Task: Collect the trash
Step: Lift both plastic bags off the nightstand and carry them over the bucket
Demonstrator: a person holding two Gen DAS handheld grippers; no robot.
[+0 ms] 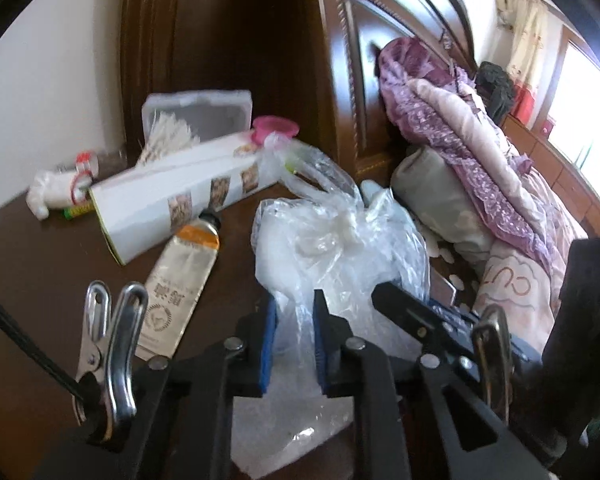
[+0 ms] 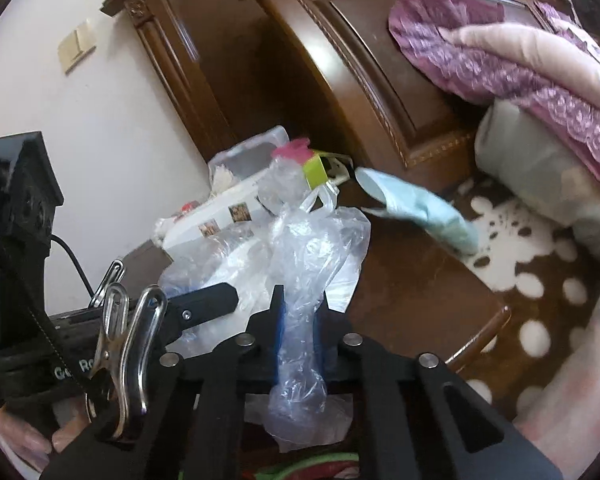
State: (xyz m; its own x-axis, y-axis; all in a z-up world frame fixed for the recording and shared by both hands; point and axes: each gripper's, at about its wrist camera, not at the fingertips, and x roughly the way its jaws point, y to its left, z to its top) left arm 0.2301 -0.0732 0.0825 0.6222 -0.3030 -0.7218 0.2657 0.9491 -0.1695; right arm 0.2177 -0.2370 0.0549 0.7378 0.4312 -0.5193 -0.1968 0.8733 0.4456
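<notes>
Both grippers clamp the same clear plastic bag (image 1: 340, 240) on the dark wooden nightstand (image 1: 40, 280), near edge, just left of the bed. Left gripper (image 1: 294, 344): blue pads pinched on a strip of the bag's film, fingers nearly together. Right gripper (image 2: 300, 336): same, pads squeezed on a twisted rope of film at the bag's right side. Each tool is visible in the other's view, close alongside.

Step in hand, as I judge it: get the bag's mouth open so trash can go in. To do it well, pull the two grips apart sideways, gently and evenly; thin film tears or slips out of narrow pinches if yanked. Keep the bag low over the tabletop so it doesn't sweep things off.

Likely trash sits far-left of the bag: squeezed tube (image 1: 180, 280) lying flat just beside it, long white carton (image 1: 180, 196) behind it, pink lid (image 1: 274, 128) further back. Blue cloth (image 2: 420, 208) lies off the far right edge; trash or not, can't tell.

Risk: the bag's handles are bunched up, so the mouth may stay stuck shut.
</notes>
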